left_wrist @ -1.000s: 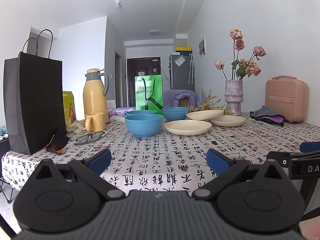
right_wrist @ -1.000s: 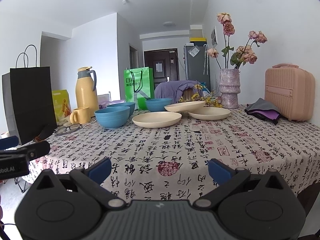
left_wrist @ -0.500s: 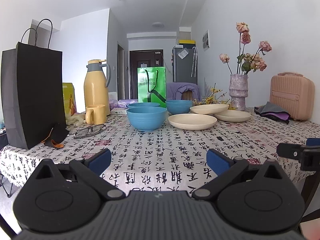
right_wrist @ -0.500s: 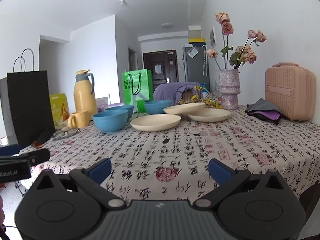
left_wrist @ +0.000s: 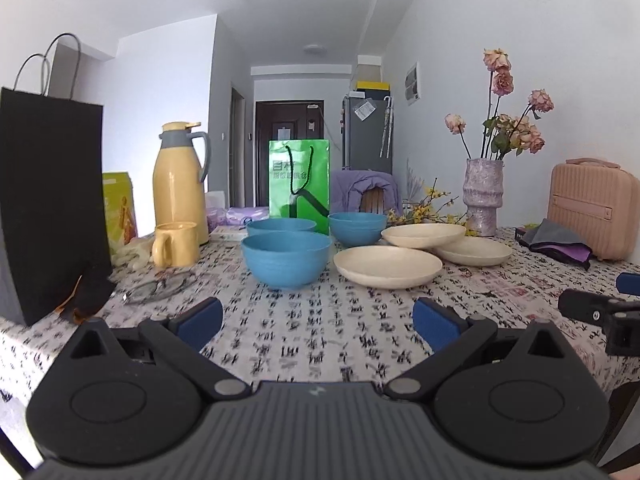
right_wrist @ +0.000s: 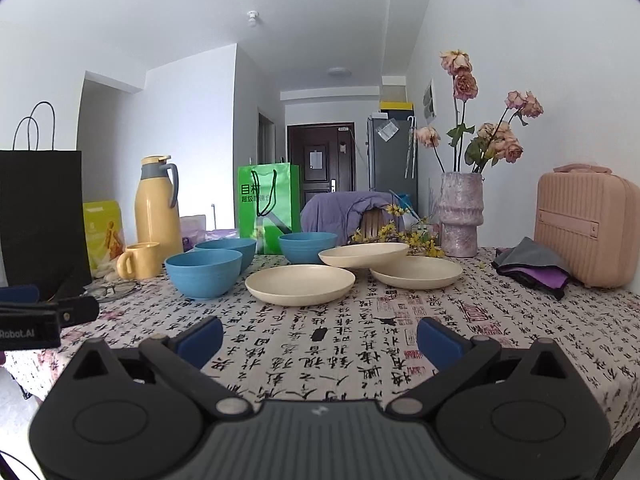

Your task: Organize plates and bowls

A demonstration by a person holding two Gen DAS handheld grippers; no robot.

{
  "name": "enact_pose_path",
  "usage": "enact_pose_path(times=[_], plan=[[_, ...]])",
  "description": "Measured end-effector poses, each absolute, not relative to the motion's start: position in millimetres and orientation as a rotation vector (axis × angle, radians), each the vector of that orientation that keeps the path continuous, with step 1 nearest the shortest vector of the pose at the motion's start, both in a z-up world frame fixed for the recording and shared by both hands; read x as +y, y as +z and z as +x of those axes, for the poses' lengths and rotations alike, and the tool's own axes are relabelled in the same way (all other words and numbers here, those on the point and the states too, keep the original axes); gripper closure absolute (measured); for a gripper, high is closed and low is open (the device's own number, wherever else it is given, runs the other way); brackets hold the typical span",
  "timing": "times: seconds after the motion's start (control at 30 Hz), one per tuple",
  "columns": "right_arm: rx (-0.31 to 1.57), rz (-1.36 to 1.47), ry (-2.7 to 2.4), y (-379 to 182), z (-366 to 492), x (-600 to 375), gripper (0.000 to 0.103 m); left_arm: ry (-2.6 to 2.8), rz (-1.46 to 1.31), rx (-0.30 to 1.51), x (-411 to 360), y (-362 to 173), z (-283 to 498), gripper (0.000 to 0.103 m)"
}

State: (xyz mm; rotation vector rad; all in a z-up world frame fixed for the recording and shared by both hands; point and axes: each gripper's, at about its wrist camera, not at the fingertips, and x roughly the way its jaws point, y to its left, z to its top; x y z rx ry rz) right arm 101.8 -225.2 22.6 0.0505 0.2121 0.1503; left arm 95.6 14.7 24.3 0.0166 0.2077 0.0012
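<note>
Three blue bowls stand on the table: the nearest bowl (left_wrist: 286, 258) (right_wrist: 203, 272), one behind it (left_wrist: 281, 225) (right_wrist: 226, 249) and one further right (left_wrist: 357, 227) (right_wrist: 307, 246). Three cream plates lie to their right: the nearest plate (left_wrist: 387, 266) (right_wrist: 300, 283), a raised one (left_wrist: 423, 235) (right_wrist: 363, 254) leaning on the far-right plate (left_wrist: 474, 251) (right_wrist: 416, 272). My left gripper (left_wrist: 318, 322) is open and empty, short of the nearest bowl. My right gripper (right_wrist: 320, 338) is open and empty, short of the nearest plate.
The table has a cloth printed with calligraphy (right_wrist: 360, 328). On it stand a black paper bag (left_wrist: 48, 196), a yellow thermos (left_wrist: 180, 180), a yellow mug (left_wrist: 176, 244), glasses (left_wrist: 156, 288), a green bag (left_wrist: 299, 184), a vase with dried roses (right_wrist: 460, 212) and a pink case (right_wrist: 584, 228).
Both grippers have moved forward over the table toward the bowls and plates, which now look larger. Both stay open and empty.
</note>
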Motion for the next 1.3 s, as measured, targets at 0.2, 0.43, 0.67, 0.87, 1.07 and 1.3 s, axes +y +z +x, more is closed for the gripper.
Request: enact_pose_path(times=[0.2, 0.43, 0.67, 0.87, 1.07, 1.3], plan=[[0.239, 0.082, 0.135, 23.5, 139.6, -237.9, 0.000, -0.027, -0.005, 0.209, 3.8, 33.1, 139.9, 0.000], [0.264, 0.106, 0.111, 31.0, 203.3, -254.3, 0.000, -0.063, -0.013, 0.249, -14.0, 36.0, 204.7, 0.000], [0.346, 0.194, 0.133, 42.5, 288.9, -282.7, 0.002, -0.130, -0.084, 0.305, -25.9, 49.6, 282.3, 0.000], [0.414, 0.197, 0.150, 49.2, 373.6, -308.6, 0.003, -0.136, -0.040, 0.345, -52.9, 59.2, 363.5, 0.000], [0.481, 0.219, 0.170, 47.4, 462.2, -335.8, 0.013, -0.175, -0.052, 0.418, -75.6, 61.7, 447.8, 0.000], [0.559, 0.303, 0.194, 41.6, 565.0, -351.5, 0.025, -0.197, -0.181, 0.614, -88.8, 46.6, 547.2, 0.000]])
